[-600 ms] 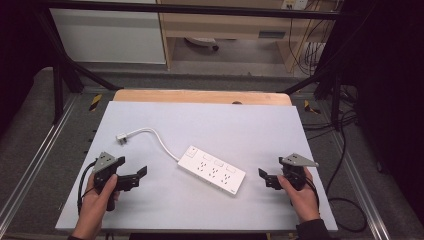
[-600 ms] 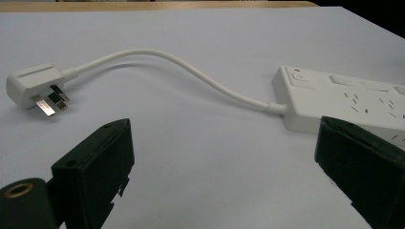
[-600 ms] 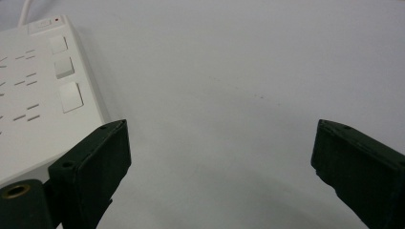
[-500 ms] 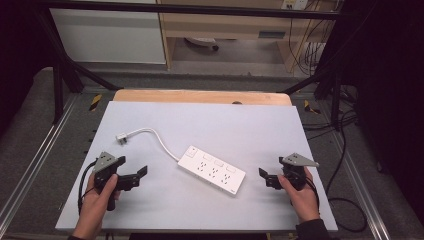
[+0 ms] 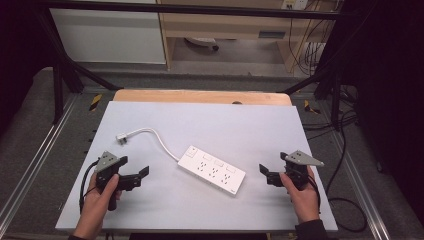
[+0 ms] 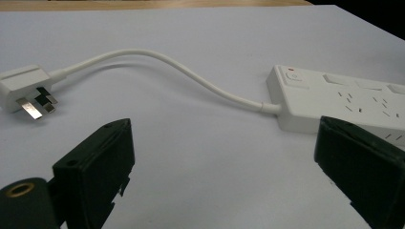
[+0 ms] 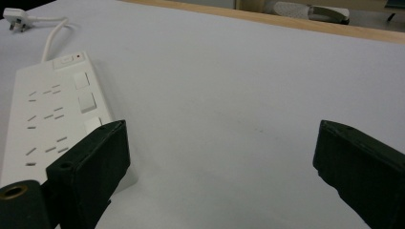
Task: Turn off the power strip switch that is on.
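Both hands low w/ left tool (image 5: 142, 176) & right tool (image 5: 266, 172) spread, flanking power strip (image 5: 212, 169).

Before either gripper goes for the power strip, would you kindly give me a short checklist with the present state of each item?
1. Left gripper jaws open, nothing between them: ok.
2. Right gripper jaws open, nothing between them: ok.
3. Power strip lies flat on the table, between the two grippers and touched by neither: ok.
4. Cord lies loose in a curve, not looped round either gripper: ok.
5. Plug rests free on the table, pins bare, in no socket: ok.
6. Strip's switch on or off: cannot tell.
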`<action>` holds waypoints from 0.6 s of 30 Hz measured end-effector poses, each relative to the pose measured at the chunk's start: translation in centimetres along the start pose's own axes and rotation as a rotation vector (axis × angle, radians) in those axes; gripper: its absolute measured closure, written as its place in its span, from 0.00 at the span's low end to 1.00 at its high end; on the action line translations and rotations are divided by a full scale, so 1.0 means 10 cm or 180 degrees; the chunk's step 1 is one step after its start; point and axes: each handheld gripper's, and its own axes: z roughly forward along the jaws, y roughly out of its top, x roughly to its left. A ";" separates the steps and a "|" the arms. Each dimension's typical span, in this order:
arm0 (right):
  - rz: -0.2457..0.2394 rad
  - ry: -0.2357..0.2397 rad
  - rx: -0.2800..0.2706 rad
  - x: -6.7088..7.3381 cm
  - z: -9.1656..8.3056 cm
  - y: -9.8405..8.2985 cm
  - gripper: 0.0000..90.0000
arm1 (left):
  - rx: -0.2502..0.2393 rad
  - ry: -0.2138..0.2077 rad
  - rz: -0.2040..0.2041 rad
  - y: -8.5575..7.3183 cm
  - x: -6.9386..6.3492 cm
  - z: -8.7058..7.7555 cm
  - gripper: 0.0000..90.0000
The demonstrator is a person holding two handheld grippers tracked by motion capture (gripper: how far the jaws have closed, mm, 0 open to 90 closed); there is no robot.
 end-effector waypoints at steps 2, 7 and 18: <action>-0.0004 0.0020 -0.0004 0.03 -0.01 0.04 0.06 | 0.0020 -0.0013 0.0028 -0.01 0.00 -0.01 0.07; -0.0089 0.0024 -0.0076 0.14 -0.03 0.14 0.05 | 0.0045 -0.0052 0.0057 0.00 -0.02 0.01 0.07; -0.0315 0.0026 -0.0173 0.30 0.03 0.36 0.06 | 0.0094 -0.0041 0.0086 0.01 -0.05 0.04 0.07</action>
